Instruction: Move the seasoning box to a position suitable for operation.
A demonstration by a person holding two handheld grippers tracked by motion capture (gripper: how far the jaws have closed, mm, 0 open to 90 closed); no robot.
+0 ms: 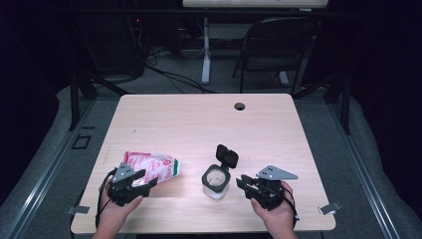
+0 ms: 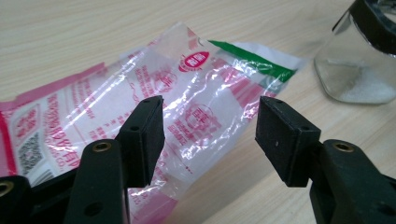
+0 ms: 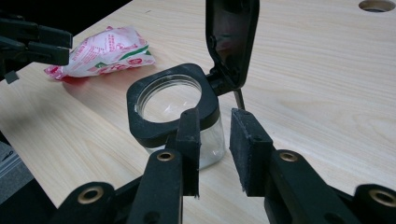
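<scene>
Thin, crinkly plastic bag (image 2: 154,107) lies flat at table's (image 1: 199,119) front left, beside the open-lidded glass jar (image 1: 217,181); light, limp, slippery, so pinch a flat edge; left gripper (image 2: 210,135) jaws wide over it, right gripper (image 3: 215,144) narrow, holding nothing.

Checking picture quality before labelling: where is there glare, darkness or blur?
High view: table evenly lit, surroundings nearly black. Left gripper view: glare on the crinkled bag, jar soft at the edge. Right gripper view: jar sharp, reflections on its raised lid.
</scene>
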